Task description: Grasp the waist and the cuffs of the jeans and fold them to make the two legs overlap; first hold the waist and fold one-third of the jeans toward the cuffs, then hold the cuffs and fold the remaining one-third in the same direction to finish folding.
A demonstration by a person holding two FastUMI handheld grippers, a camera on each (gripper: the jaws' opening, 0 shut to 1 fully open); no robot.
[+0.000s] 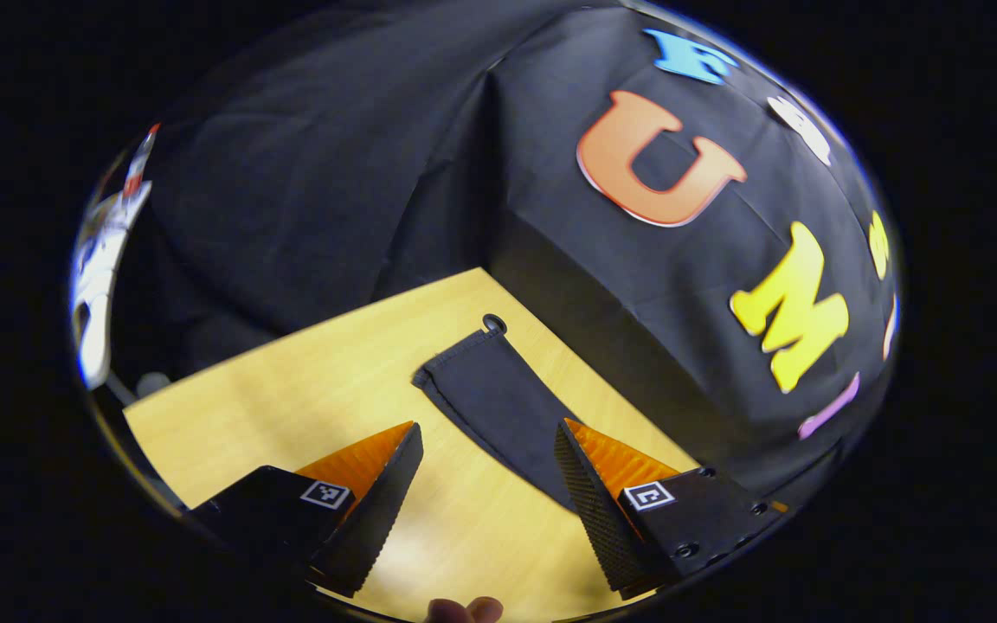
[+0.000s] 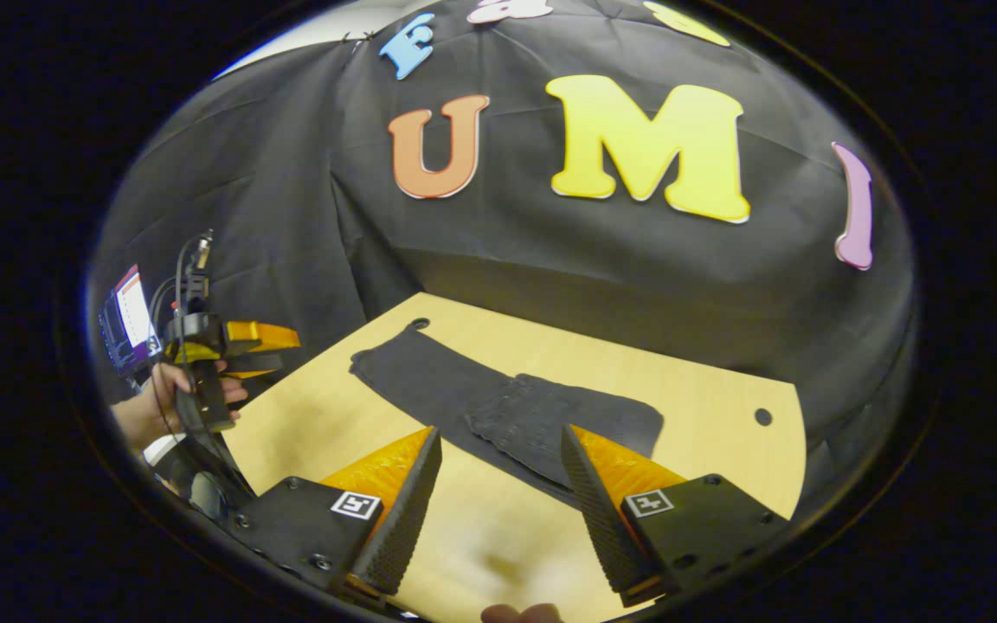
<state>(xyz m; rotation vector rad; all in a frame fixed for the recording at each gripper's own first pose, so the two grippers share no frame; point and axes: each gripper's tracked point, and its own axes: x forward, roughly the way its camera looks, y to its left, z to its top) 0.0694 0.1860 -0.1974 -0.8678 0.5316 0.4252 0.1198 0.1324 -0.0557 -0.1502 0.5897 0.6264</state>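
Hovering wide open, both tools [image 1: 488,450] [image 2: 500,454] face the jeans [image 2: 507,411] just ahead (long axis running crosswise on the surface [image 2: 715,389]), right tool nearer.

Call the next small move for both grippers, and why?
Probably lower both toward the jeans: the left gripper to the cuff end, the right gripper to the waist end. The jeans lie flat on the table, ungrasped; both grippers are open above it, holding nothing.
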